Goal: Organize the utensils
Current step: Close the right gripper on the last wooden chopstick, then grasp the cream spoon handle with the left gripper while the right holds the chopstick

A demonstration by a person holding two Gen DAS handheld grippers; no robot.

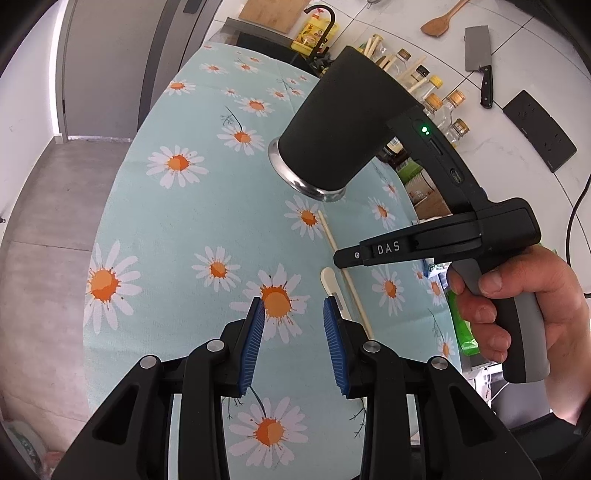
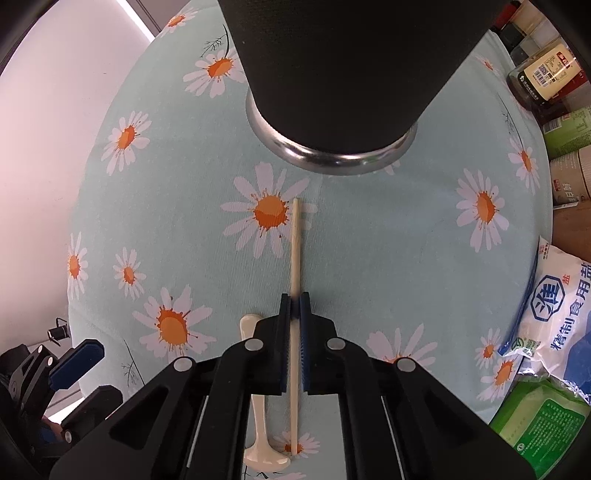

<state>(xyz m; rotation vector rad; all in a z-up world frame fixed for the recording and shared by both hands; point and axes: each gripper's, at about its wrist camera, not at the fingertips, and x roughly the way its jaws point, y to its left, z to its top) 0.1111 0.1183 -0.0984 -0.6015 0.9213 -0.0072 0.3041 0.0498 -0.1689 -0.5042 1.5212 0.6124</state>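
Observation:
A black utensil holder [image 1: 336, 125] with a steel base stands on the daisy tablecloth [image 1: 177, 229]; it also shows in the right wrist view [image 2: 343, 66]. A wooden chopstick [image 2: 295, 240] lies in front of it, also in the left wrist view [image 1: 332, 240]. A cream spoon [image 2: 258, 417] lies beside it, its handle tip in the left wrist view [image 1: 328, 280]. My right gripper [image 2: 294, 306] is shut on the chopstick near its middle, low over the cloth. My left gripper [image 1: 293, 314] is open and empty, left of the spoon.
Spice jars [image 1: 439, 99], a cleaver [image 1: 480, 62] and a wooden spatula [image 1: 443, 22] are on the far wall side. A salt bag [image 2: 554, 306], green packets [image 2: 539, 424] and a sauce bottle [image 2: 543, 74] crowd the table's right edge. The floor [image 1: 44, 221] lies left.

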